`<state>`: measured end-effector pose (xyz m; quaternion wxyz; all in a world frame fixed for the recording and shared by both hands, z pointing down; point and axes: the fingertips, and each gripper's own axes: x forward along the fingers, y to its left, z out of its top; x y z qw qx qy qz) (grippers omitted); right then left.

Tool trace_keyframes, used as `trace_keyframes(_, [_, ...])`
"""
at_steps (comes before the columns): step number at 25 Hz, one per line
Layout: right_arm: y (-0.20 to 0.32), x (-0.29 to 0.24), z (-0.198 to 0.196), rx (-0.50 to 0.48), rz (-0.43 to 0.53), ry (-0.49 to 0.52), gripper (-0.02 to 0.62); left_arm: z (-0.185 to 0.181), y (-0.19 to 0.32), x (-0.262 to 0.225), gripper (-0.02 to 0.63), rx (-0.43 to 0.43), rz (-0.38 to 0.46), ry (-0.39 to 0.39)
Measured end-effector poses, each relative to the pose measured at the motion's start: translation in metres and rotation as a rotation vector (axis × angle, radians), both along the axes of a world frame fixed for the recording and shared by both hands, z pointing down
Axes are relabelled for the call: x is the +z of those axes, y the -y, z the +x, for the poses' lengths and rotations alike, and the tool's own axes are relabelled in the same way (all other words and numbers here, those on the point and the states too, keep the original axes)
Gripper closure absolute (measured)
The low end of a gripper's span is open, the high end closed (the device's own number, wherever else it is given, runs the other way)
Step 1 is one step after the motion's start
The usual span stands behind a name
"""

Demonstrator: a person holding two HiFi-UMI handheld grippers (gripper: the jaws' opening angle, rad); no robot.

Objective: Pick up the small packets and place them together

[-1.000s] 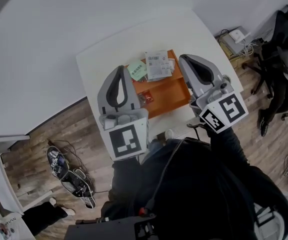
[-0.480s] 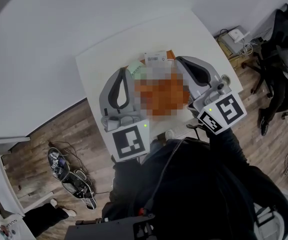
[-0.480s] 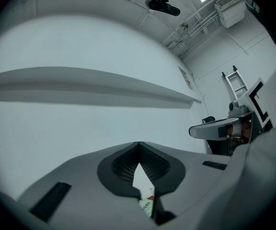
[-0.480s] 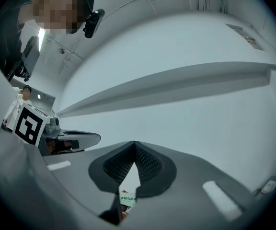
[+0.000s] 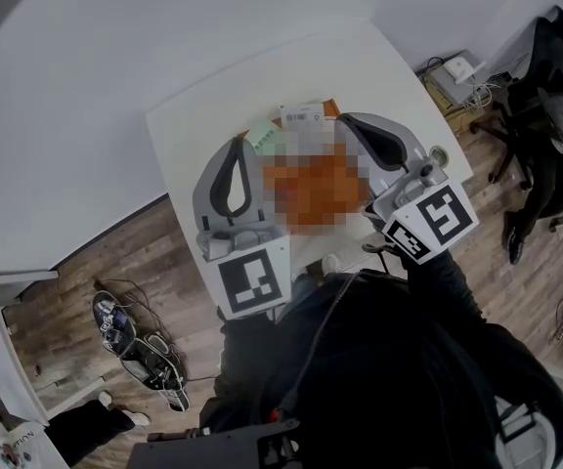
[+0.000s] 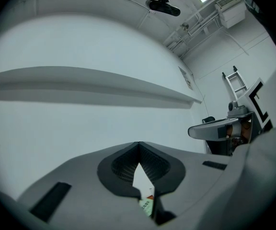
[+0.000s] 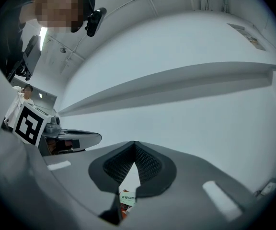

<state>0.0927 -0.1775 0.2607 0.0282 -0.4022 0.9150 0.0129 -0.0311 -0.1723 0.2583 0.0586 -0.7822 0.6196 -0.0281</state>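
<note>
Head view: your left tool and right tool hung level, side by side, over the white counter. A green packet and a white packet lay between their tips.

Left gripper view: your left tool's jaws stood together, gripping nothing. The green packet showed beneath, through the gap.

Right gripper view: your right tool's jaws stood together, gripping nothing. A printed packet showed beneath.

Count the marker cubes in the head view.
2: one black-and-white marker cube on the grey left gripper, left of centre; the other on the right gripper, right of centre. None seems hidden.
</note>
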Motion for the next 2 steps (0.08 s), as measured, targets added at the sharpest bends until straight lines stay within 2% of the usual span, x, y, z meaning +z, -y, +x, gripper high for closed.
trace_keyframes(2, [-0.0003,0.0016,-0.0016,0.000,0.004,-0.018,0.595,-0.0010,-0.0001,0.0007,0.607,-0.001,-0.002,-0.002])
